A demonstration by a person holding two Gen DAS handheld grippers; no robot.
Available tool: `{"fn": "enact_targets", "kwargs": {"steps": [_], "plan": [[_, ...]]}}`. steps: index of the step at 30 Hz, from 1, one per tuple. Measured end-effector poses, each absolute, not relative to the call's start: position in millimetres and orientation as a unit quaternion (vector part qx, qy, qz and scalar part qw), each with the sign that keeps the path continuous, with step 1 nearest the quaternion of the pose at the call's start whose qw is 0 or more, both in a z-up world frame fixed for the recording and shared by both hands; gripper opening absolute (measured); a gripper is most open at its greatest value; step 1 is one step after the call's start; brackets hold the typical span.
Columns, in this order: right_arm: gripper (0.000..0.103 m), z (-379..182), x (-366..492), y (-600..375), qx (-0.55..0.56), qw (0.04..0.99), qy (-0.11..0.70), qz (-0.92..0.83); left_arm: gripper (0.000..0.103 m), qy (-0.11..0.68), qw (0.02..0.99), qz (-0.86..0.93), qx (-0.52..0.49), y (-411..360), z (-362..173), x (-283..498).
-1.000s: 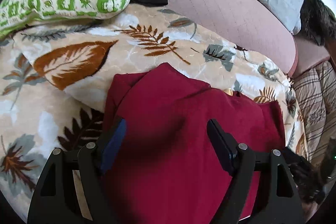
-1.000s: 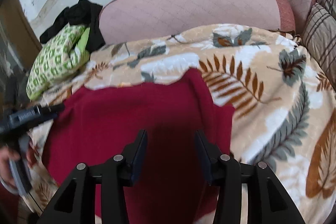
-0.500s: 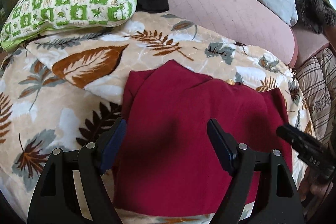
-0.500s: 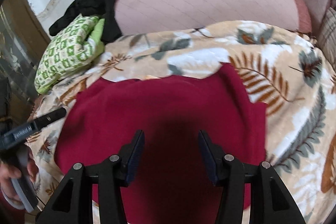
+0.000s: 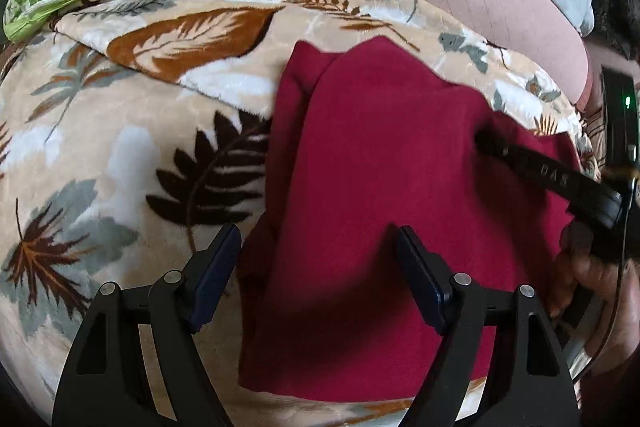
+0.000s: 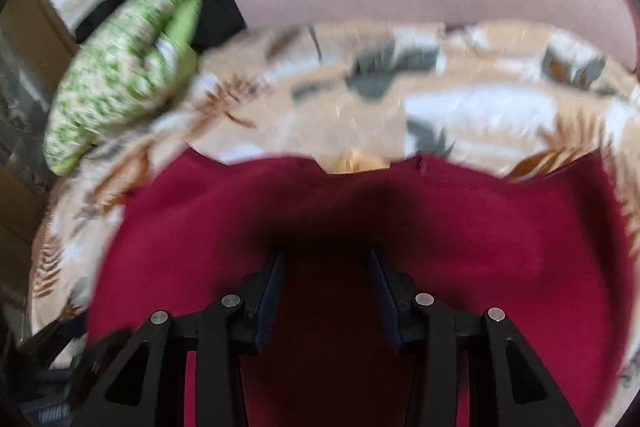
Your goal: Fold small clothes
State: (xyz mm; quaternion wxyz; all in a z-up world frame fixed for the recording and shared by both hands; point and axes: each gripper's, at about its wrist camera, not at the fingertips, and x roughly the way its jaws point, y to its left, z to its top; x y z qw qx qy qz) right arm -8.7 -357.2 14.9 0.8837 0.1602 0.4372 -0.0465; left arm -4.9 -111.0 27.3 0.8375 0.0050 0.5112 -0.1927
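Crimson fleece garment (image 5: 392,187) is spread at frame centre on the leaf-patterned beige blanket (image 5: 120,155); left gripper (image 5: 318,259) and right gripper (image 6: 326,283) are held above it, fingers spread, empty.

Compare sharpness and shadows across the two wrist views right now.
Left wrist view: mostly sharp, leaf-print plush blanket crisp, fisheye bending at edges; left gripper casts a soft shadow on the dark red fleece garment. Right wrist view: heavy motion blur throughout; dark shadow on the garment ahead of the right gripper.
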Motion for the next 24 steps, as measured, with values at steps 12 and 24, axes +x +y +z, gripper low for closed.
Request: {"fn": "enact_targets", "kwargs": {"steps": [12, 24], "plan": [[0.043, 56.4, -113.9, -374.8, 0.148, 0.896, 0.415, -0.061, 0.079, 0.487, 0.854, -0.186, 0.006, -88.8, 52.8, -44.3], [0.045, 52.7, -127.7, -424.7, 0.156, 0.884, 0.423, -0.122, 0.079, 0.467, 0.869, -0.161, 0.018, -93.1, 42.6, -39.6]]}}
